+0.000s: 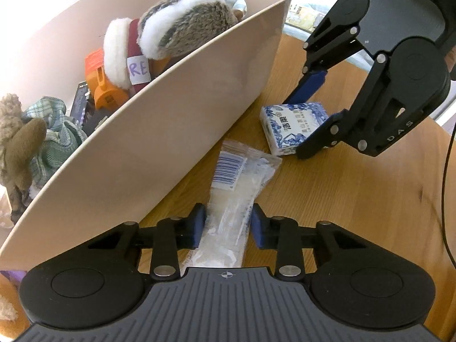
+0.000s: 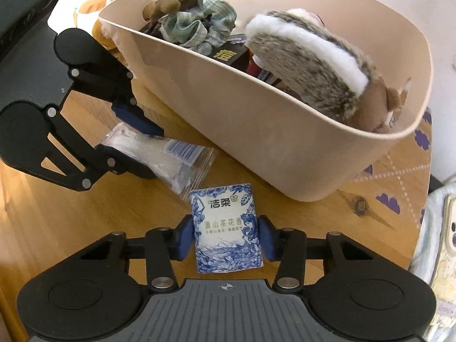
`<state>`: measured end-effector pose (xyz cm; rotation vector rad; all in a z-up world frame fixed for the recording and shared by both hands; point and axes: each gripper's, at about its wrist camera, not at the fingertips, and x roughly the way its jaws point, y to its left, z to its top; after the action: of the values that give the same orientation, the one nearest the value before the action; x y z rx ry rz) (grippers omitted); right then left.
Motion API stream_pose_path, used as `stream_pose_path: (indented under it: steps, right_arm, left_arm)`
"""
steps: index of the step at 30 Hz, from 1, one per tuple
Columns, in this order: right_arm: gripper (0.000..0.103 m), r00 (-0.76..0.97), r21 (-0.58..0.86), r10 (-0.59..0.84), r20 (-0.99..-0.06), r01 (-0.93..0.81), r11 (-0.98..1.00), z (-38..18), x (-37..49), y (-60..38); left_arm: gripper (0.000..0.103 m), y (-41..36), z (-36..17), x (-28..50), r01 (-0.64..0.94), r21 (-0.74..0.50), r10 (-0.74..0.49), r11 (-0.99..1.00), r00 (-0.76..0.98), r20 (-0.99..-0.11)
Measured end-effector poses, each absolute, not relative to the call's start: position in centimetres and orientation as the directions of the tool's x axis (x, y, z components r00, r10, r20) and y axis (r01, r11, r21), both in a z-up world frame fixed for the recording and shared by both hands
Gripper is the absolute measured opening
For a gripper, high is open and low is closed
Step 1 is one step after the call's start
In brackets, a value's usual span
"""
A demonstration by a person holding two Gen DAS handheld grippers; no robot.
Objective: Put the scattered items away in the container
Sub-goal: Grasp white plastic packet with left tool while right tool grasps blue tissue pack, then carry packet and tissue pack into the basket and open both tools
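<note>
Wooden table (image 2: 57, 213), patterned mat (image 2: 399, 182), perhaps cloth

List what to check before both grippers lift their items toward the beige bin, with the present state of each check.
1. Left gripper jaws on the clear plastic packet: ok, the blue pads sit against both its sides.
2. Right gripper jaws on the blue-and-white tissue pack: ok, pads press both its sides.
3. Both items off the wooden table: not ok, both lie on it.
4. Grip on the packet firm enough: cannot tell, it is soft and crinkled.
5. Room in the bin: ok, though the plush toy and checked cloth fill much of it.
6. Grippers apart from each other: ok.
</note>
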<state>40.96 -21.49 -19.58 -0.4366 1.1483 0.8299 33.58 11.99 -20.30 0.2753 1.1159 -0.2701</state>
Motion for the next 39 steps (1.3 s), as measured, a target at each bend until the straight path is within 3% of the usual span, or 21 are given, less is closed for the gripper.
stream_pose_path:
  steps: [10,24,39]
  right_arm:
    - [0.043,0.180,0.110,0.349,-0.920,-0.735,0.669,-18.0,38.9,-22.9]
    - [0.043,0.299,0.058,0.388,-0.872,-0.724,0.687,-10.8,35.5,-23.7]
    - [0.043,0.441,-0.043,0.399,-0.804,-0.712,0.701,-3.8,36.6,-22.6]
  left_arm:
    - [0.028,10.6,-18.9,30.7,0.305,0.099,-0.049,0.947,0.442,-0.896]
    - [0.028,9.2,-11.4,28.4,0.282,0.154,-0.042,0.947,0.583,-0.811]
    - [0.028,11.4,-4.0,29.3,0.113,0.196,0.063,0.974,0.698,-0.713]
